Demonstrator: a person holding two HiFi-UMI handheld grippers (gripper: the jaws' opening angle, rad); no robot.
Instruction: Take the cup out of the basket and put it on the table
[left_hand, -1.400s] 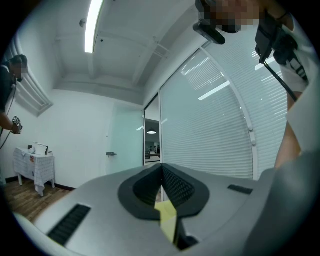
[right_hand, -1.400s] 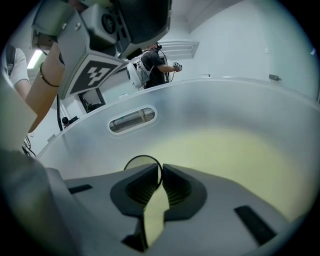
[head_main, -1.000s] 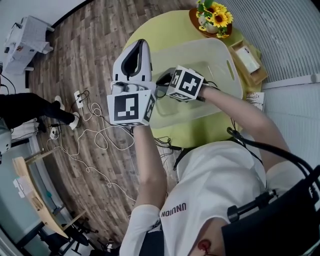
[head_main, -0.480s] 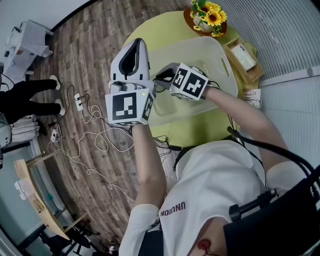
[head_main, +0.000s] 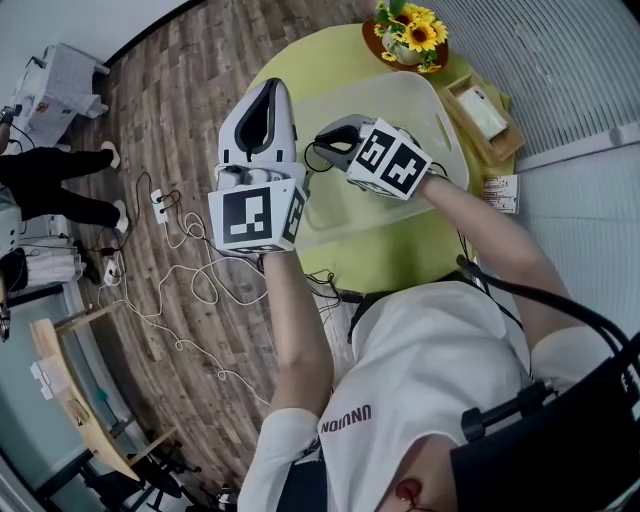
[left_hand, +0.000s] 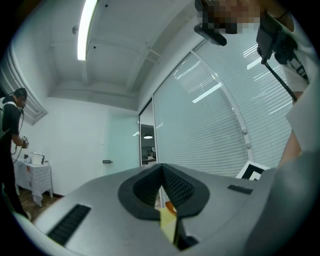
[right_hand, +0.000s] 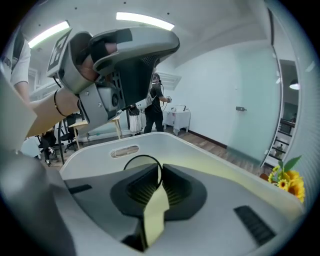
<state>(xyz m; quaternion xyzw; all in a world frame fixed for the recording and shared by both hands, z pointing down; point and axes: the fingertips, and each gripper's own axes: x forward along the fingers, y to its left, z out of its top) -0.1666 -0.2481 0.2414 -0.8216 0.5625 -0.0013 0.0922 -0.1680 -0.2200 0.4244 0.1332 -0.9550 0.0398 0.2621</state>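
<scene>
Right gripper view is showing the right gripper (right_hand: 159, 173) clenching the dark rim of the cup (right_hand: 139, 161), hanging over the inside of the basket (right_hand: 95, 152), with bare table (right_hand: 225, 167) lying beyond the basket's rim, while the left gripper (head_main: 268, 95), closed and empty, is hovering beside the basket.

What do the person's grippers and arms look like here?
The left gripper and right gripper are pale grey shells with black ribbed pads; each bears a cube with black square markers. White short T-shirt sleeves; a black cable runs beside the right arm.
</scene>
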